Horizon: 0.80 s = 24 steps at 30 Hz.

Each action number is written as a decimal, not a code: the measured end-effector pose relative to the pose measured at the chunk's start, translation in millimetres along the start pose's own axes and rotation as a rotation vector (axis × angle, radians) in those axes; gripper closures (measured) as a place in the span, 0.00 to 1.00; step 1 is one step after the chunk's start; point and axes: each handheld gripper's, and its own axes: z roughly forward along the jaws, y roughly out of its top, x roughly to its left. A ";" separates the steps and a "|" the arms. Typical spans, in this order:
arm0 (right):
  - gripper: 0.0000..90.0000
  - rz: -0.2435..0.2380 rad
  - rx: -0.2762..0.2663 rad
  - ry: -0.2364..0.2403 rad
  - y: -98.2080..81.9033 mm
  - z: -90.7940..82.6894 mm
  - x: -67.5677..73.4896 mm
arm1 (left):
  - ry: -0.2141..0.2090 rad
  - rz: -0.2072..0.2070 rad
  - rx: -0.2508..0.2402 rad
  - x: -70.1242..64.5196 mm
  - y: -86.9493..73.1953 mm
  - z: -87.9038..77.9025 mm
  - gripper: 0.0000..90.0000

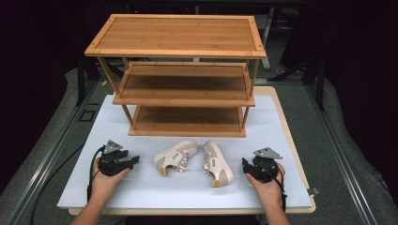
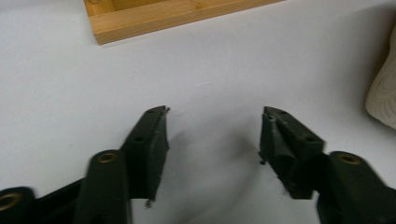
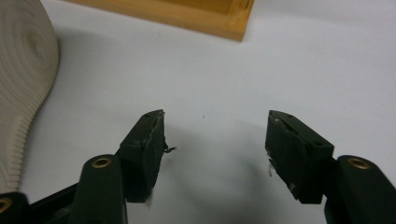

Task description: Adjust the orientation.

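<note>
Two cream and beige sneakers lie on their sides on the white table top [image 1: 141,187]. The left shoe [image 1: 175,157] points its toe to the upper right. The right shoe [image 1: 217,163] has its ribbed sole [image 3: 25,70] facing my right gripper. My left gripper [image 1: 134,161] rests on the table left of the shoes, open with nothing between its fingers [image 2: 152,140]. My right gripper [image 1: 245,165] rests right of the shoes, open and empty too, fingers [image 3: 144,144] spread wide. A rounded shoe edge [image 2: 383,93] shows at the right of the left gripper view.
A three-tier bamboo shoe rack [image 1: 183,70] stands at the back of the table, its bottom shelf [image 1: 187,122] just behind the shoes. Its base corner [image 2: 140,21] shows in the left gripper view. Grey floor and dark frames surround the table.
</note>
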 end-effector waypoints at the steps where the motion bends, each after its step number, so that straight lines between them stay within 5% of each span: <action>1: 0.42 -0.009 -0.010 -0.034 1.4 -3.2 1.7 | 0.000 0.000 0.000 0.0 0.0 0.0 0.52; 9: 0.53 -0.013 -0.088 0.027 5.7 -16.1 9.3 | -0.006 0.054 -0.070 -14.1 5.6 -14.8 0.60; 11: 0.53 -0.017 -0.095 0.031 7.0 -17.4 12.8 | -0.041 0.082 -0.093 -20.7 7.6 -21.1 0.73; 15: 0.55 -0.012 -0.097 0.042 7.1 -18.5 14.1 | -0.090 0.106 -0.077 -27.1 8.6 -22.5 0.78; 16: 0.57 -0.008 -0.099 0.038 7.0 -20.2 14.0 | -0.129 0.104 -0.073 -30.8 9.3 -23.2 0.82; 24: 0.58 0.007 -0.112 0.045 6.6 -22.2 13.3 | -0.179 0.118 -0.110 -41.8 19.2 -29.9 0.95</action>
